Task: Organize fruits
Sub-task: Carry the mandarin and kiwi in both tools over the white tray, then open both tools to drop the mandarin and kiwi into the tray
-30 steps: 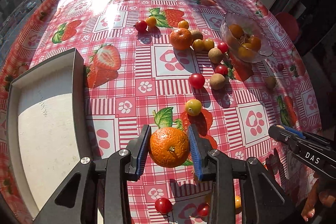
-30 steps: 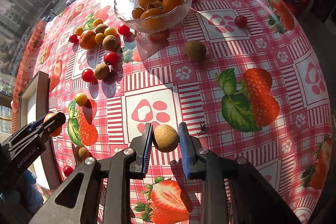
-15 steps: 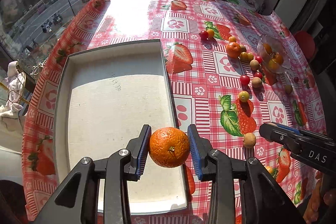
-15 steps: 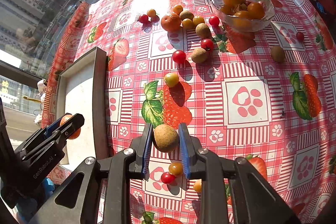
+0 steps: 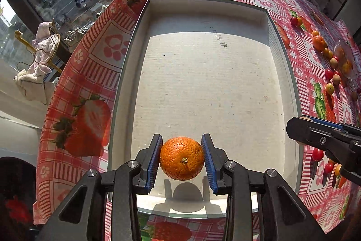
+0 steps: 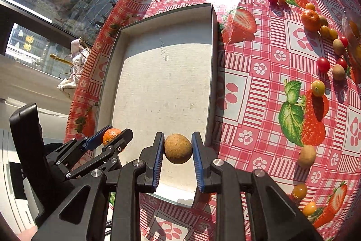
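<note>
Fingers [image 5: 155,159] of the left gripper [image 5: 181,158] press against both sides of an orange [image 5: 181,158], held above the near end of a shallow grey tray [image 5: 126,73]. Its stem end faces back toward the camera and slightly down, and its shadow lies on the tray floor below. The right gripper [image 6: 177,151] pinches a brown, egg-shaped fruit [image 6: 178,151] between its blue pads, long axis running roughly across from finger to finger; it hangs over the tray's near right corner. Whether that brown fruit is a kiwi is hard to tell from here. The tray's long side runs away from both cameras on the red checked surface [image 6: 259,87]. To the right, well apart from the tray, loose fruit lies scattered: cherry tomatoes [image 6: 323,64], a second orange [image 6: 310,17], and another brown fruit [image 6: 307,155].
</note>
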Demonstrator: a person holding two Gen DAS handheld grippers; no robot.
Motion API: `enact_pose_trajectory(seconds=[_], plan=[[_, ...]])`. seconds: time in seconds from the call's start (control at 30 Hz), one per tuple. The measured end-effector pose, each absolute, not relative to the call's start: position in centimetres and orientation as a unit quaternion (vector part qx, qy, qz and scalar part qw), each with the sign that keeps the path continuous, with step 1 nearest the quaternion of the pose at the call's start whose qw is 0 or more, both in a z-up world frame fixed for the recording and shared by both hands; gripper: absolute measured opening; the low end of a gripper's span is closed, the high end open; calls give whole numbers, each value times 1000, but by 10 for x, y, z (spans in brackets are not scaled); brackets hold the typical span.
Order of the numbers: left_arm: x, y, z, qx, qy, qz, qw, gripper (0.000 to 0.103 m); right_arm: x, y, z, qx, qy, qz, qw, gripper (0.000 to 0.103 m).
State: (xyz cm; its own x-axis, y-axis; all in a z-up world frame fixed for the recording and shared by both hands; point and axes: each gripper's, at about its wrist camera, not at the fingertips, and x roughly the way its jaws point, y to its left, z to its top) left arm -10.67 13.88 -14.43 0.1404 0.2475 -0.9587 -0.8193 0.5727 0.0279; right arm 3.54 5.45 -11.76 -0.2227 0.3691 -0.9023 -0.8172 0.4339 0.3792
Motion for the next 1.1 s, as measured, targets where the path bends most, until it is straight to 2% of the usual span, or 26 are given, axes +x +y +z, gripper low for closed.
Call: enact_pose_trajectory(seconds=[0.33,0.37,0.4,0.43,0.53,0.63,0.7,0.77,0.8,0.83,0.87,1.1], plan=[[-113,137,-156,-254,547,374,704,39,15,76,-152,-251,605,487,578,27],[-113,136,-157,-252,549,375,703,44,14,78,-156,-256,605,484,578,27],[-114,136,-155,-253,549,377,702,56,14,77,-158,-257,607,481,577,27],[-115,135,-155,-252,547,379,703,62,15,77,-159,-258,608,479,577,27],[-114,134,-155,-248,548,377,704,62,11,83,-166,-259,610,479,575,31],[-113,132,-157,-245,555,374,701,62,7,85,-164,-252,612,490,567,52],[-111,134,-156,-243,557,376,699,62,2,87,-162,-251,608,498,566,71],[-113,137,-157,-242,556,376,700,63,1,88,-157,-247,603,502,569,76],[-113,137,-155,-241,556,377,701,69,1,87,-154,-240,604,505,568,80],[-113,136,-154,-237,555,378,702,86,2,87,-151,-232,605,508,567,81],[-113,134,-150,-230,549,382,707,90,3,84,-147,-224,606,512,566,81],[-85,113,-135,-198,555,351,728,90,28,53,-116,-196,588,498,606,87]])
